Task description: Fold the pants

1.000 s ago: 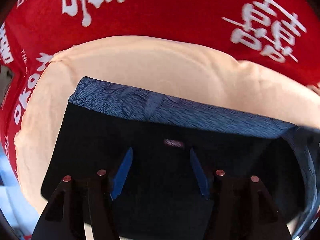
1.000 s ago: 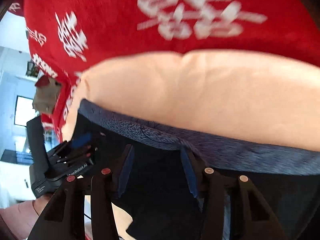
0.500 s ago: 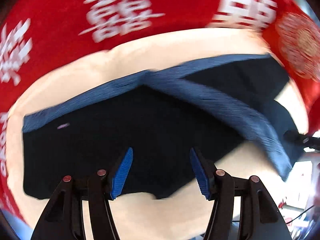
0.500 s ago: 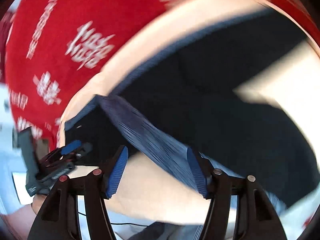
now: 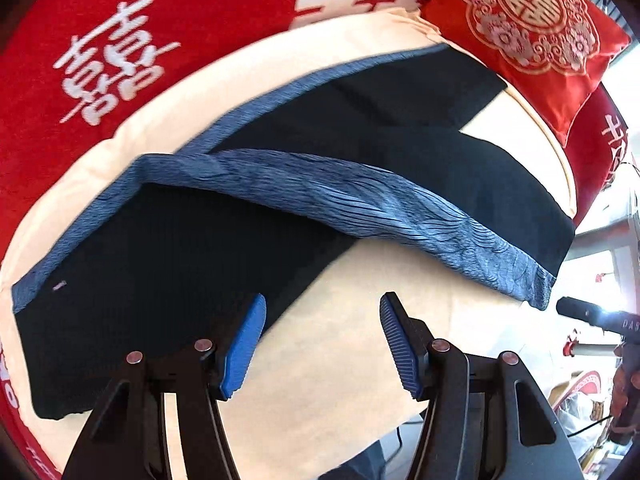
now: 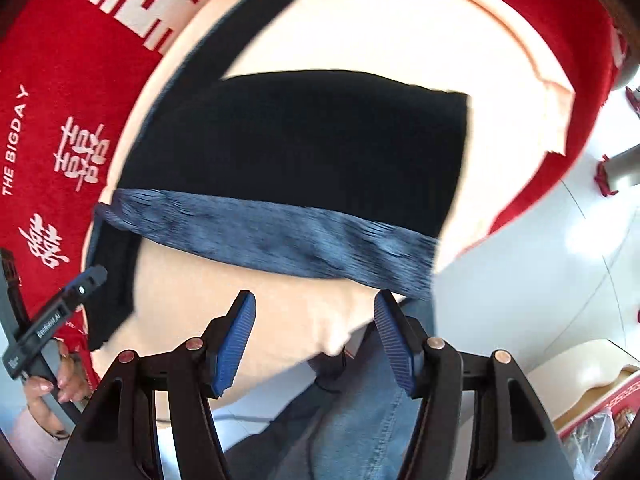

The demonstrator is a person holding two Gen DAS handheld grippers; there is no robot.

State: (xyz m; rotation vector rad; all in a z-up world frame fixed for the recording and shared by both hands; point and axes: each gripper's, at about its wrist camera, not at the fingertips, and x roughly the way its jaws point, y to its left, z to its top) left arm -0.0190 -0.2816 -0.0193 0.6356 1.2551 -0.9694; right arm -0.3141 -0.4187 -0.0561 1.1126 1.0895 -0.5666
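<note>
Black pants (image 5: 168, 280) with blue striped side bands (image 5: 360, 200) lie on a cream cloth (image 5: 360, 380), the legs spread in a V. My left gripper (image 5: 322, 340) hovers open above the cream cloth just off the near leg's edge, nothing between its blue pads. In the right wrist view the pants (image 6: 300, 148) show a black panel with a blue band (image 6: 272, 240) along its near side. My right gripper (image 6: 316, 340) is open over the cloth's near edge, just short of that band, and holds nothing. Each gripper shows in the other's view, the right gripper (image 5: 592, 316) and the left gripper (image 6: 60, 312).
A red cover with white characters (image 5: 112, 64) lies under the cream cloth. A red embroidered cushion (image 5: 532, 28) sits at the far right. A person's jeans (image 6: 360, 420) and a hand (image 6: 52, 384) are near the bed's edge, beside white floor (image 6: 560, 260).
Both grippers have swung sideways and rolled, drawing back from above the black fabric to the cream cloth at the near edge. The pants now lie free with their legs spread.
</note>
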